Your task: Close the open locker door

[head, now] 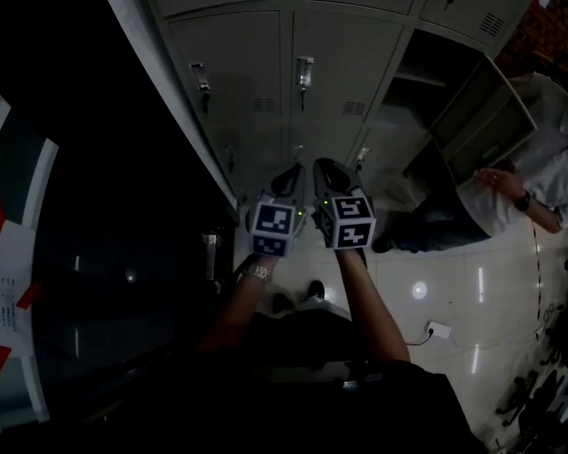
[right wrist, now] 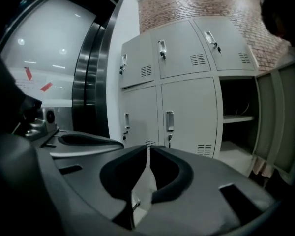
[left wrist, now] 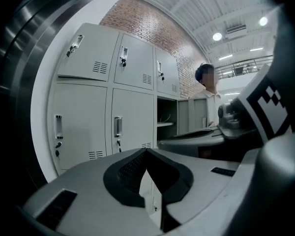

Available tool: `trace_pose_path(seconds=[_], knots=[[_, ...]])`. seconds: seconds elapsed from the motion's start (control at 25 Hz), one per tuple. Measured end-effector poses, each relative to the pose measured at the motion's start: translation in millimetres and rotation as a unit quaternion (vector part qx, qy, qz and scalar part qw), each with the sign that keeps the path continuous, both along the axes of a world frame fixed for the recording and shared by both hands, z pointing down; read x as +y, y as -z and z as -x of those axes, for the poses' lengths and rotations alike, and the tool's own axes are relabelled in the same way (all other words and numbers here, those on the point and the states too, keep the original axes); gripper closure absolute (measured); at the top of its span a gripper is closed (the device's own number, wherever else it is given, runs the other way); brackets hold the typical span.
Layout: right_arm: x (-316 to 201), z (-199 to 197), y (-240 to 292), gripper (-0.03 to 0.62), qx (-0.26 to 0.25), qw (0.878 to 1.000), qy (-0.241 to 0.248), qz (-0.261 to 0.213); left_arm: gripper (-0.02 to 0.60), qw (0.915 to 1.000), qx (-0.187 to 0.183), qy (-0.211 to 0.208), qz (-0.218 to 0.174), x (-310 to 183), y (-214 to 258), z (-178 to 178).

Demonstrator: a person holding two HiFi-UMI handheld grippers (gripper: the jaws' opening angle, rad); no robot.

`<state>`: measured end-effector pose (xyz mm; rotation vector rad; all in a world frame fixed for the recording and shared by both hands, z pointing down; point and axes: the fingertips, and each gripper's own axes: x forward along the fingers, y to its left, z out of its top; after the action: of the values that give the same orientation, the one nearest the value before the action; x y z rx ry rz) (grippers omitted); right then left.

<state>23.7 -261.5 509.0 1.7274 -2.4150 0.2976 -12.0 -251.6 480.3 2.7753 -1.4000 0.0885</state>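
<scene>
In the head view the grey locker bank (head: 293, 55) stands ahead, and its open door (head: 497, 112) swings out at the right beside the bare compartment (head: 421, 74). The right gripper view shows that door (right wrist: 280, 122) and compartment (right wrist: 236, 117) to its right. Both grippers are held side by side in front of the shut lockers, well left of the door. My left gripper (head: 289, 173) (left wrist: 146, 154) is shut and holds nothing. My right gripper (head: 324, 168) (right wrist: 147, 151) is all but shut, a hairline slit between its tips and nothing in it.
A person in a white shirt (head: 540, 187) stands right beside the open door, one hand near it. A dark steel-framed panel (right wrist: 88, 82) borders the lockers on the left. A power socket with a cable (head: 438, 330) lies on the glossy floor.
</scene>
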Motion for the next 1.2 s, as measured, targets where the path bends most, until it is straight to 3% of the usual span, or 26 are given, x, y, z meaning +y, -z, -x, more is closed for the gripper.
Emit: trace_pose_path(seconds=[0.2,0.44,1.2], knots=[[8.4,-14.9,3.4,0.572,-0.031,0.999,-0.024,-0.010,0.586,0.9998,0.007,0.017,-0.012,-2.7,4.8,-15.2],[1.7,-38.0,-4.9,0.571,-0.024,0.999,-0.046,0.011,0.586,0.9992,0.002,0.034,-0.023,-10.1,8.9,-27.9],[-1.3,-70.6,-3.8,0.571,-0.022,0.998,-0.051,0.008,0.586,0.9997,-0.008,0.021,-0.012,-15.8,1.7,-64.5]])
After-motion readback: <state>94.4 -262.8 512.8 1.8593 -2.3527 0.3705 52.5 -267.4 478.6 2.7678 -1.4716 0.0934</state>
